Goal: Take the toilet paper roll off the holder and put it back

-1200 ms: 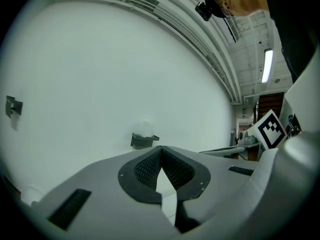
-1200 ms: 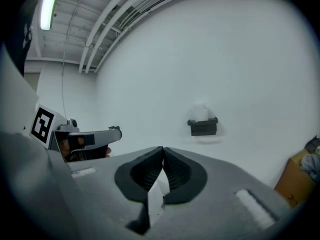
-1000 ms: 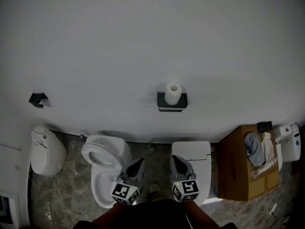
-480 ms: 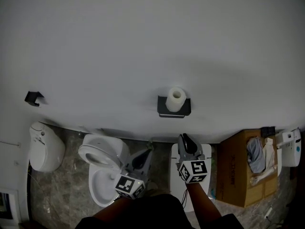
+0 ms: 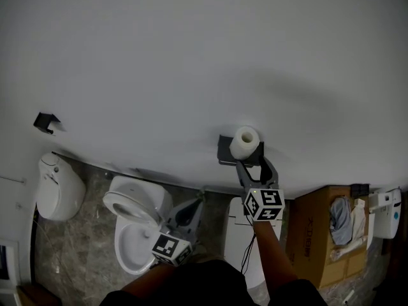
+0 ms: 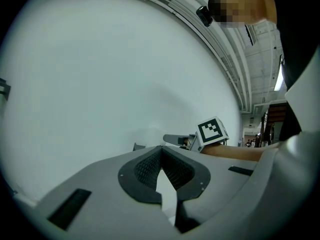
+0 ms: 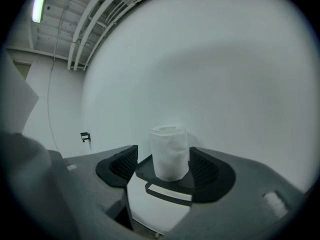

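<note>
A white toilet paper roll (image 5: 245, 142) stands upright on a black wall holder (image 5: 225, 152). My right gripper (image 5: 254, 166) is raised just below the holder, and its jaws are opening. In the right gripper view the roll (image 7: 169, 151) shows between the two pads with a gap on each side, resting on the holder's shelf (image 7: 162, 183); the pads do not press on it. My left gripper (image 5: 190, 210) hangs low over the floor, shut and empty, its pads (image 6: 150, 166) meeting at the tip. The right gripper's marker cube (image 6: 212, 130) shows in the left gripper view.
Below the wall stand an open toilet (image 5: 127, 228), a closed white toilet lid (image 5: 237, 238), a white fixture (image 5: 56, 189) at the left and a cardboard box (image 5: 317, 238) with cloth at the right. A small black bracket (image 5: 46, 122) sits on the wall far left.
My right gripper rose from low over the closed toilet up to the holder and its jaws spread apart. The left gripper stayed low and shut.
</note>
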A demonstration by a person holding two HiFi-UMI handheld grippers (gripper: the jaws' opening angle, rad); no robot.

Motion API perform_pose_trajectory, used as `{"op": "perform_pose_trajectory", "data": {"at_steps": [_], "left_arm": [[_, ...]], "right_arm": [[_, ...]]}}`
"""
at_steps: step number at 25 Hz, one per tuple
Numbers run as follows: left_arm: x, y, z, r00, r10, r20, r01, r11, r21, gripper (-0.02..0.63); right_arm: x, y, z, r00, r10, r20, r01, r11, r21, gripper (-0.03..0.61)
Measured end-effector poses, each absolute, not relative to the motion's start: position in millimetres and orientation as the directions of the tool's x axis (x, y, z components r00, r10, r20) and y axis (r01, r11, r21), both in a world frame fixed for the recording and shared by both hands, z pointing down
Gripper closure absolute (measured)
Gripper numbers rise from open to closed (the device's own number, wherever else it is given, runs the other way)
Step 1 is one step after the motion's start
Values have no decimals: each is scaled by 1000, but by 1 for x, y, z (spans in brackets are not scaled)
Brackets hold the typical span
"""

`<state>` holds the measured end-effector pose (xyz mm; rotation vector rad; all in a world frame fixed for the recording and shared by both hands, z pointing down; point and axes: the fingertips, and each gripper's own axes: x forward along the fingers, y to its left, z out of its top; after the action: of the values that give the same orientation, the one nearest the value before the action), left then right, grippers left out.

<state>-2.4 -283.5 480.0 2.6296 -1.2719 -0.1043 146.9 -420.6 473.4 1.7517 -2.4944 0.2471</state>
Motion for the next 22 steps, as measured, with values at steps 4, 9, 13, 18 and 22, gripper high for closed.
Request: {"op": "perform_pose_trajectory", "data": {"at_steps": [4, 9, 13, 18, 22], "left_arm": [[-11, -286, 494, 617, -784, 64, -777, -594, 210, 598], [-13, -288, 500, 617, -784, 77, -776, -589, 227, 598], [-13, -285, 503, 619, -781, 83, -775, -590, 227, 598], [-21, -278, 505, 598, -795, 98, -791, -568, 226, 598], [-35, -269, 506, 559, -819, 128, -816, -517, 257, 598]], "right_arm": [[143, -447, 475, -333, -927, 173, -943, 328, -61, 219], [142, -470, 476, -281, -942, 183, -959, 285, -5, 180], [139, -478, 478, -275, -943, 187, -960, 279, -4, 179], [138, -483, 480, -276, -945, 178, -960, 279, -8, 179], [135, -487, 485, -289, -940, 183, -957, 290, -19, 194]]}}
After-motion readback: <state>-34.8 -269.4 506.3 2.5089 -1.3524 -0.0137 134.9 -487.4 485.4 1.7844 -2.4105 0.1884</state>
